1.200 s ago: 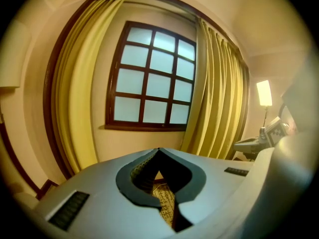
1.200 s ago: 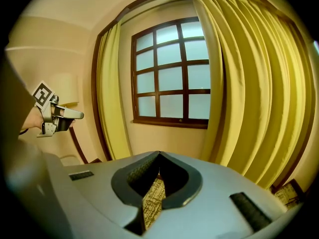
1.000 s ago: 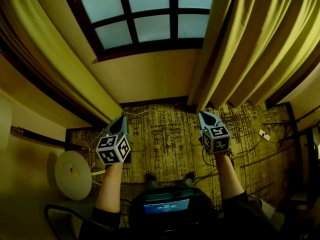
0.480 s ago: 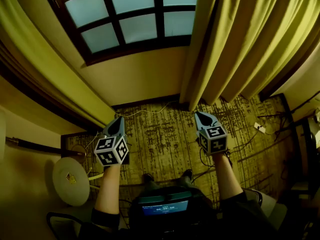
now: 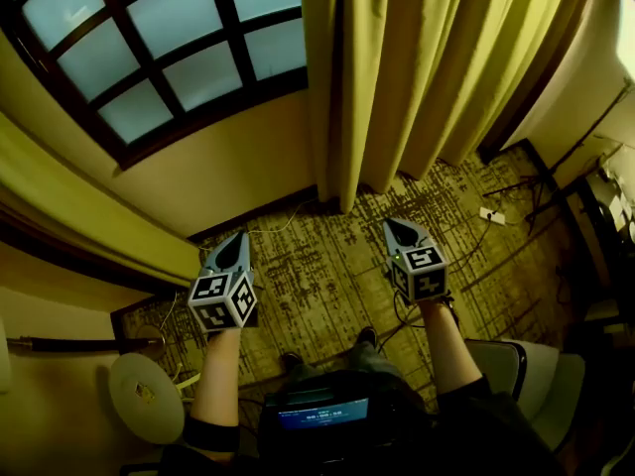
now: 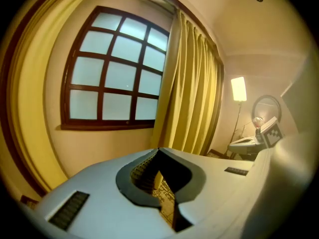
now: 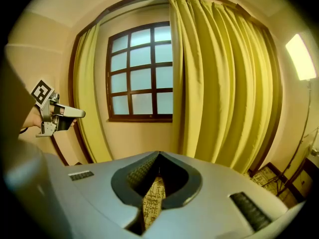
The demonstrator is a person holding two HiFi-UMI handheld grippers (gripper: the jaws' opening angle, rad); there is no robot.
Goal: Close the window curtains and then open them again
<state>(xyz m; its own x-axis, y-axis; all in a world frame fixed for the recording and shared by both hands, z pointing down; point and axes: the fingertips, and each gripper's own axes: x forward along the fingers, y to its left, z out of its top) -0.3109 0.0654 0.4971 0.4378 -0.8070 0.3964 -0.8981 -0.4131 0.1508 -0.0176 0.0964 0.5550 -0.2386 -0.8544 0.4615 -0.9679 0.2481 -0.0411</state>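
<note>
Head view shows left claw (image 5: 237, 240) and right claw (image 5: 391, 226) closed, empty, apart from the right curtain (image 5: 427, 67) ahead.

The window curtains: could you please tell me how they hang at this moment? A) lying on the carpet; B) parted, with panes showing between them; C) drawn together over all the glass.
B: in the right gripper view the left curtain and the right curtain hang at either side, with the window showing lit panes between them.
</note>
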